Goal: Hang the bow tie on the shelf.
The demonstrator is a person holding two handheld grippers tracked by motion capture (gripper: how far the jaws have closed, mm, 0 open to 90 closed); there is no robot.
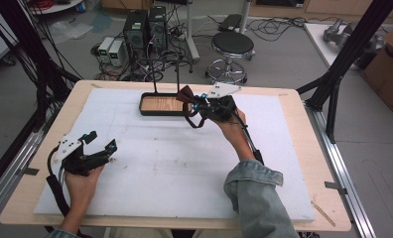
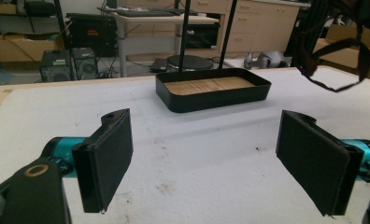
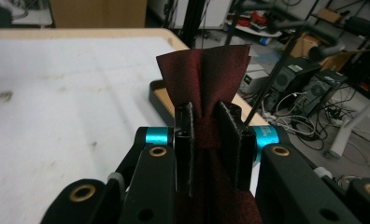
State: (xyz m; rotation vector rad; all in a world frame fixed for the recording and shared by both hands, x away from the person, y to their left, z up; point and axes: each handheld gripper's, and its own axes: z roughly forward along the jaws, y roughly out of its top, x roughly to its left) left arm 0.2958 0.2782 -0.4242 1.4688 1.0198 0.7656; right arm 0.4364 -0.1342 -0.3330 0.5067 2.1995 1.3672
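White foam sheet [image 1: 160, 163] covers the table – above its far side the right gripper [image 3: 213, 140] pinches a dark red bow tie [image 3: 204, 74] beside the black tray [image 1: 157, 105]; the left gripper [image 2: 206, 158] rests spread, holding nothing.

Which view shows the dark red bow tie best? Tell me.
The right gripper view: the bow tie sits close up, pinched at its knot by the right tool. The high view shows it small beside the tray. The left gripper view catches its dangling strap.
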